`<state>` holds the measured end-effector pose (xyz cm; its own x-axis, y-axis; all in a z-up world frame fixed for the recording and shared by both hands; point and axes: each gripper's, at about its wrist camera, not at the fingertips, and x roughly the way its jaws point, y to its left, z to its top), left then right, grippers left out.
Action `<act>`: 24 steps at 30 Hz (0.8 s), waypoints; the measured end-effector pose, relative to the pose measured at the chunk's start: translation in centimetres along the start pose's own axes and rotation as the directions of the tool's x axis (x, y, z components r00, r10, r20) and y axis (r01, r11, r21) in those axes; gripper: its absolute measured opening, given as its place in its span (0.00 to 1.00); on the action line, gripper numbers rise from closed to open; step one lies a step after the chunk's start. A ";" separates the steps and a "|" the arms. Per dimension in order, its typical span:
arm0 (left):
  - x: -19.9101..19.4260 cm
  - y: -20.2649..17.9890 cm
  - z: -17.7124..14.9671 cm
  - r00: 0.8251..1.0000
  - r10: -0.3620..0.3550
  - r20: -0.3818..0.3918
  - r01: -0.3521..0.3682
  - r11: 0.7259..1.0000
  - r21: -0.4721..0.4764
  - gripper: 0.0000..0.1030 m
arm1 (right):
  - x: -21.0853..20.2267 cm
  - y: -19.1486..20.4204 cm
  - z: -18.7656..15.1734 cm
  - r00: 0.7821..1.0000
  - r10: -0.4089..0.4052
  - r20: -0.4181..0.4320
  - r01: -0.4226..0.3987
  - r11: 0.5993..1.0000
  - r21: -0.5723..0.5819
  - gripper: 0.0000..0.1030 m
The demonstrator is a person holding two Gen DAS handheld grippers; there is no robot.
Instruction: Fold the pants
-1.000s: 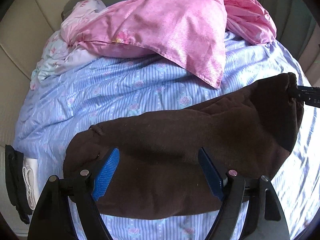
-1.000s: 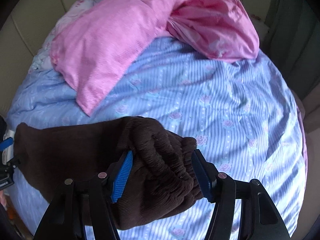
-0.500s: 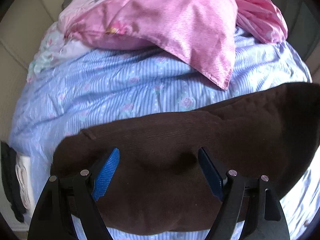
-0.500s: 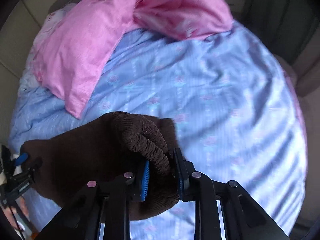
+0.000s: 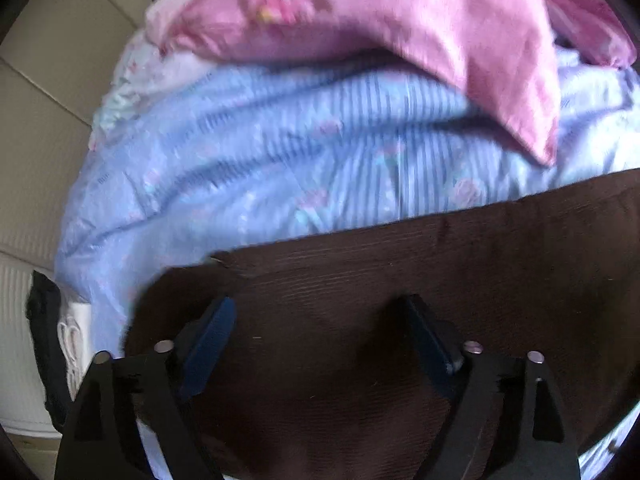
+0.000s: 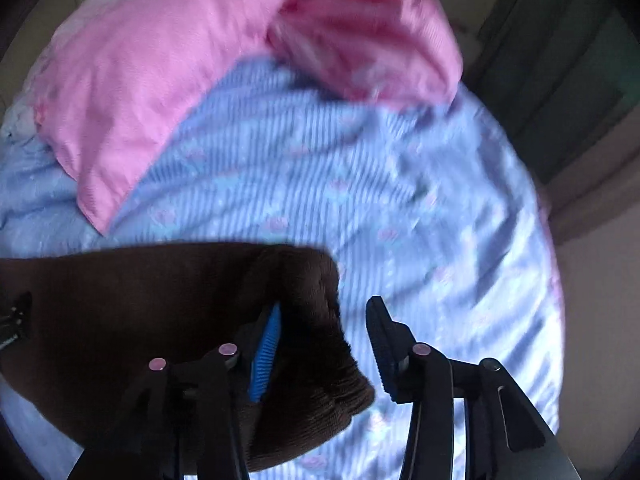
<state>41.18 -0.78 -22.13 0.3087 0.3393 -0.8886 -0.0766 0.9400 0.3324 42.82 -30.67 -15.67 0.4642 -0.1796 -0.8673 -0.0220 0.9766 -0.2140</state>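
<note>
A bed covered in a blue striped, flower-printed sheet (image 5: 280, 168) fills both views, with a pink satin pillow (image 5: 420, 28) at its head. The dark brown corduroy pants (image 5: 400, 300) lie spread across the near part of the sheet. The left wrist view alone shows a cream padded wall (image 5: 36, 120) beside the bed; there the left gripper (image 5: 316, 344) stands wide open over the brown cloth, gripping nothing. The right wrist view alone shows a second, crumpled pink pillow (image 6: 380, 40) and dark curtains (image 6: 560, 60). The right gripper (image 6: 324, 344) is parted, the gathered waistband (image 6: 316, 340) lying loose between its blue pads (image 6: 264, 356).
</note>
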 end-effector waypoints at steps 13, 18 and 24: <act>-4.3 17.3 -7.8 0.966 -0.214 0.148 0.237 0.959 -0.155 0.68 | -8.7 16.0 -2.4 0.944 0.322 0.077 -0.302 0.932 -0.199 0.69; -2.0 22.3 -10.6 0.900 -0.405 0.162 0.435 0.857 -0.275 0.58 | -9.3 23.3 -4.9 0.908 0.419 0.011 -0.404 0.882 -0.242 0.69; 0.2 22.5 -10.1 0.808 -0.566 0.160 0.589 0.777 -0.222 0.44 | -10.3 27.8 -5.9 0.903 0.429 0.007 -0.413 0.873 -0.261 0.69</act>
<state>29.89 20.75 -18.02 0.4450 -0.2636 -0.8558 -0.0882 0.9381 -0.3349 32.21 -2.34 -15.30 0.4163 0.2580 -0.8719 -0.4417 0.8956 0.0541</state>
